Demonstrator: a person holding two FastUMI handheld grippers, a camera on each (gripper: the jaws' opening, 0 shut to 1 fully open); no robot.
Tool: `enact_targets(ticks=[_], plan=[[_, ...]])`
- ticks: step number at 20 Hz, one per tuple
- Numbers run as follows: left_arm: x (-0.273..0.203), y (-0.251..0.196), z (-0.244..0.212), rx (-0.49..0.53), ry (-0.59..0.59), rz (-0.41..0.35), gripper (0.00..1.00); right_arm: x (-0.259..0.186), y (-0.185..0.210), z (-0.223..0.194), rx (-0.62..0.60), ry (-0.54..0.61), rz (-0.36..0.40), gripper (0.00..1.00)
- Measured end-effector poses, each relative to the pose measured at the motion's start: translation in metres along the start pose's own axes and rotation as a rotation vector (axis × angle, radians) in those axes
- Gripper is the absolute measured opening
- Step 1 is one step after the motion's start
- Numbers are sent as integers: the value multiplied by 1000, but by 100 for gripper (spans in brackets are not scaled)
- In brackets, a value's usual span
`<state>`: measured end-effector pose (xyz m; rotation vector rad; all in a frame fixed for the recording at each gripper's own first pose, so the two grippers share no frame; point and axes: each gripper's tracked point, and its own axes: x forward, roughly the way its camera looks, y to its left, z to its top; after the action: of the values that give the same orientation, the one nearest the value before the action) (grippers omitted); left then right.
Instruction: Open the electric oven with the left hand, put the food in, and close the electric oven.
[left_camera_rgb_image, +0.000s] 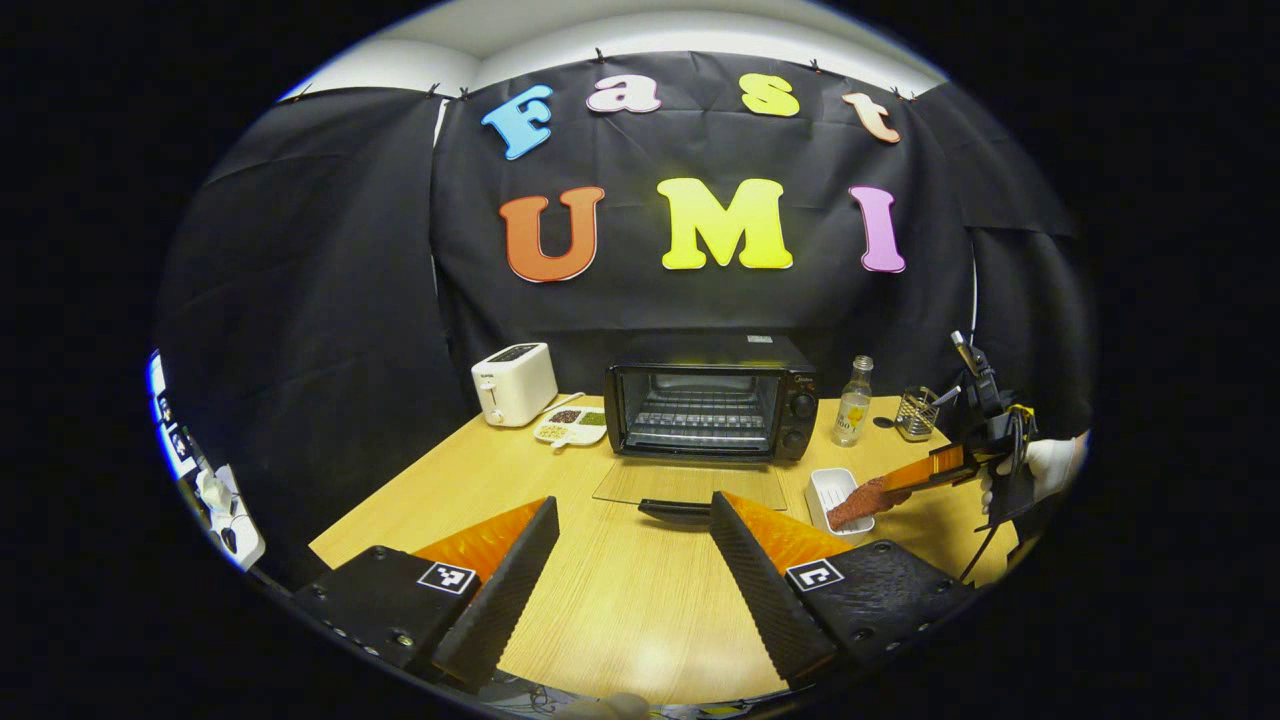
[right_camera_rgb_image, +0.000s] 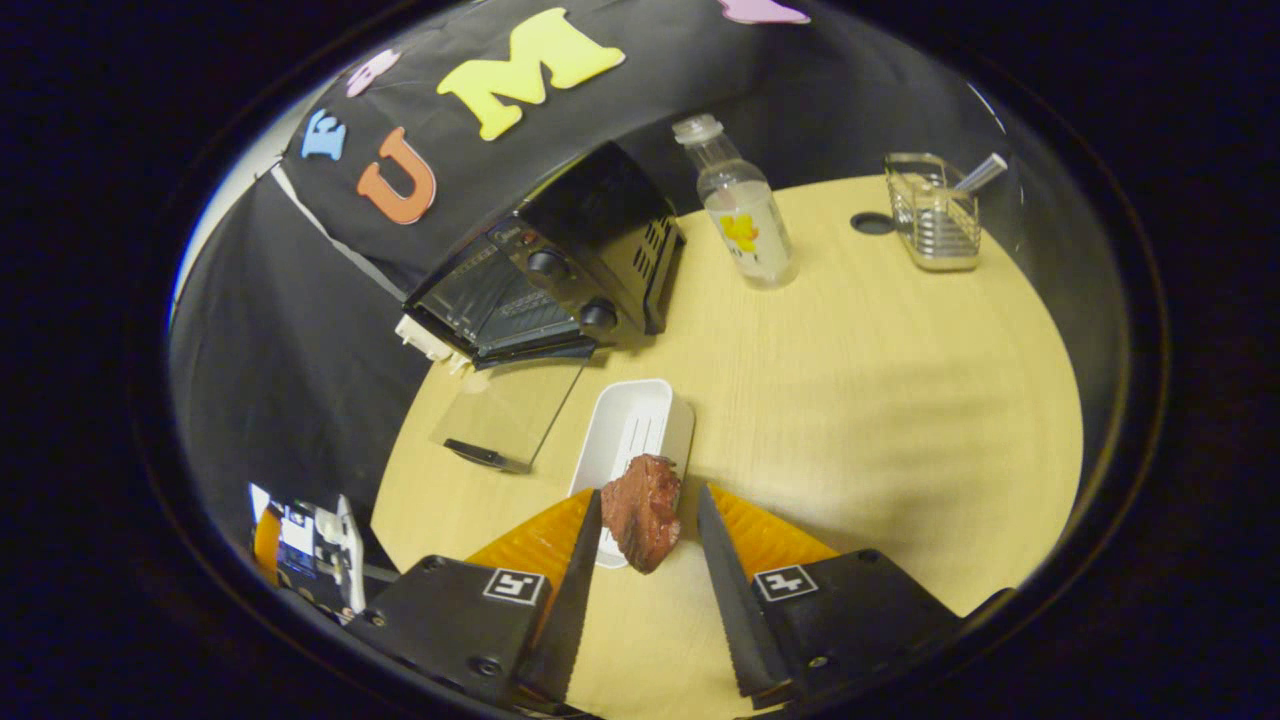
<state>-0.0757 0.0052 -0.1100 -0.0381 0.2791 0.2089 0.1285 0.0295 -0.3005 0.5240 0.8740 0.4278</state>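
Oven door down flat, meat held over the white tray.

The black electric oven (left_camera_rgb_image: 712, 410) stands at the back of the pale wood-grain table (left_camera_rgb_image: 620, 600), its clear glass door (left_camera_rgb_image: 690, 483) lying flat on the tabletop with a dark bar handle at the front edge and a wire rack visible inside. The left gripper (left_camera_rgb_image: 632, 560) hovers low before the door, ridged fingers spread wide, nothing between them. The right gripper (right_camera_rgb_image: 645, 560) grips a lumpy reddish-brown piece of meat (right_camera_rgb_image: 642, 510) just above the near end of a ribbed white rectangular tray (right_camera_rgb_image: 635, 425). The left gripper view adds a white toaster (left_camera_rgb_image: 514, 383) and a divided dish (left_camera_rgb_image: 570, 425); the right gripper view shows the clear bottle (right_camera_rgb_image: 745, 215) and wire holder (right_camera_rgb_image: 932, 212) more closely.
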Motion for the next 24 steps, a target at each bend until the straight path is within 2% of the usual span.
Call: enact_targets(ticks=[2, 4, 5, 8, 13, 18, 22, 24], plan=[[-11, 3, 1, 6, 0, 32, 97, 7, 5, -4, 93, 42, 46, 47], [-19, 5, 3, -2, -5, 53, 96, 9, 2, -4, 163, 55, 51, 19], [-24, 9, 2, -9, -6, 61, 97, 7, 3, -5, 186, 62, 64, 21], [-31, 19, 7, -10, -17, 84, 96, 5, 5, -1, 170, 57, 61, 16], [-40, 37, 10, 1, -38, 79, 96, -25, 28, 12, 130, -17, 53, 14], [-51, 59, -3, -12, -44, 30, 97, -52, 82, 9, 135, -128, 47, 14], [-69, 93, -20, -50, -43, -25, 97, -60, 134, -7, 228, -243, 47, 12], [-79, 114, -26, -52, -47, -44, 97, -59, 158, -14, 295, -308, 48, 14]])
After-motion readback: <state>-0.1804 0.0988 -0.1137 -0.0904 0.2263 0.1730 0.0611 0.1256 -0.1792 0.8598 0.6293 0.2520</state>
